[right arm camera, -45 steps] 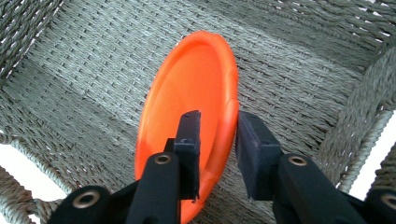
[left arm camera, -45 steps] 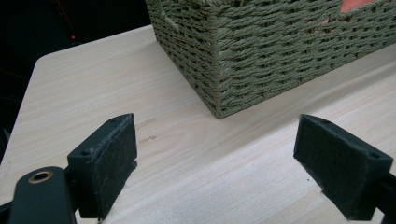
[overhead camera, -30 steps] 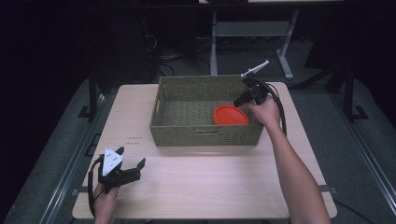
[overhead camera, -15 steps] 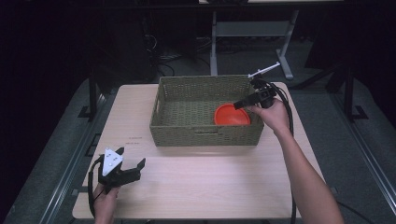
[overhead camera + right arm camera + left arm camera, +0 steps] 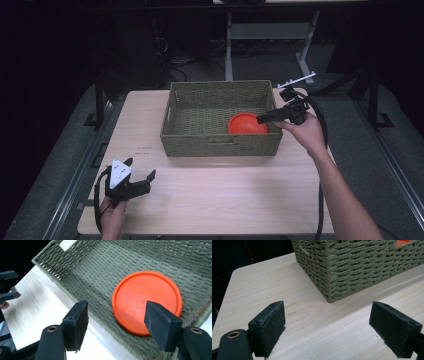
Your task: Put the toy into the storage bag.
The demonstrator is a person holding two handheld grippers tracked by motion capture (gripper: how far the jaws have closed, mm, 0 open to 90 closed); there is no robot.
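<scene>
Orange disc (image 5: 146, 301) lies flat in the right near corner of the woven basket (image 5: 200, 105), and my right gripper (image 5: 120, 325) hangs over the basket's right rim with its jaws spread wide, holding nothing. Down at the table's (image 5: 225, 195) near left corner, my left gripper (image 5: 327, 330) rests low, jaws apart too, facing the basket's corner.
</scene>
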